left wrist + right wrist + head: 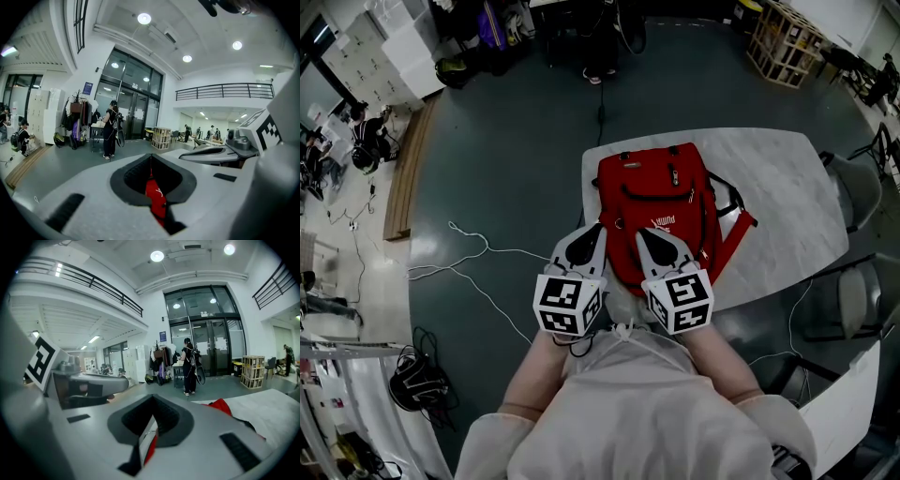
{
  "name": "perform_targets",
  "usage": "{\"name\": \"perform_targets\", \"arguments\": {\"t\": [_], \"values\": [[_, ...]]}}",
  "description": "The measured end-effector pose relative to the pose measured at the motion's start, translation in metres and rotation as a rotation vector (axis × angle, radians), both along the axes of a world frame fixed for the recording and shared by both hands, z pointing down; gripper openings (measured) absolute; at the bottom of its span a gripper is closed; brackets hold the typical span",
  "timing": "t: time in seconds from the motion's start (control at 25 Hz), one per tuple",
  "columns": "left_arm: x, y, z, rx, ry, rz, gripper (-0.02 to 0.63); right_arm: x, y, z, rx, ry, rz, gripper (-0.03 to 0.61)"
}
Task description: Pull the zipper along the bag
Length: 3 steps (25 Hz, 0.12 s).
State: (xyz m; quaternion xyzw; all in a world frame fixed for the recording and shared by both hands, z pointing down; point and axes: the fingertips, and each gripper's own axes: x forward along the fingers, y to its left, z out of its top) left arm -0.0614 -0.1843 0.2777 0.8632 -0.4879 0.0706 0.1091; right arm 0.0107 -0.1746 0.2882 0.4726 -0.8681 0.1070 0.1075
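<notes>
A red backpack (pixel 661 211) lies flat on a grey marble table (pixel 778 187). Both grippers sit side by side at its near end. My left gripper (pixel 598 227) is at the bag's near left corner. In the left gripper view its jaws (pixel 151 159) are shut, with red bag fabric (pixel 155 197) in the hollow between them. My right gripper (pixel 639 232) is over the near middle of the bag. Its jaws (pixel 153 401) are shut on a thin white and red tab (pixel 147 439) that looks like the zipper pull. More of the backpack (pixel 221 405) shows beyond on the table (pixel 267 408).
Grey chairs (pixel 853 187) stand at the table's right side. A white cable (pixel 478 253) trails over the dark floor to the left. A wooden crate (pixel 783 42) stands far back. A person (pixel 190 366) stands by glass doors in the distance.
</notes>
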Motion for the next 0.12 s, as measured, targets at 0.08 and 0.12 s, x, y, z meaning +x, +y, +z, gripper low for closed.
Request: {"name": "perform_targets", "arguments": {"t": [0.08, 0.12], "values": [[-0.0004, -0.0009, 0.0011, -0.001, 0.000, -0.002, 0.020, -0.0001, 0.0001, 0.0007, 0.004, 0.004, -0.003, 0.026], [-0.0005, -0.0013, 0.0018, -0.001, 0.000, -0.003, 0.020, 0.0001, 0.0001, 0.0011, 0.006, 0.006, -0.005, 0.026]]}}
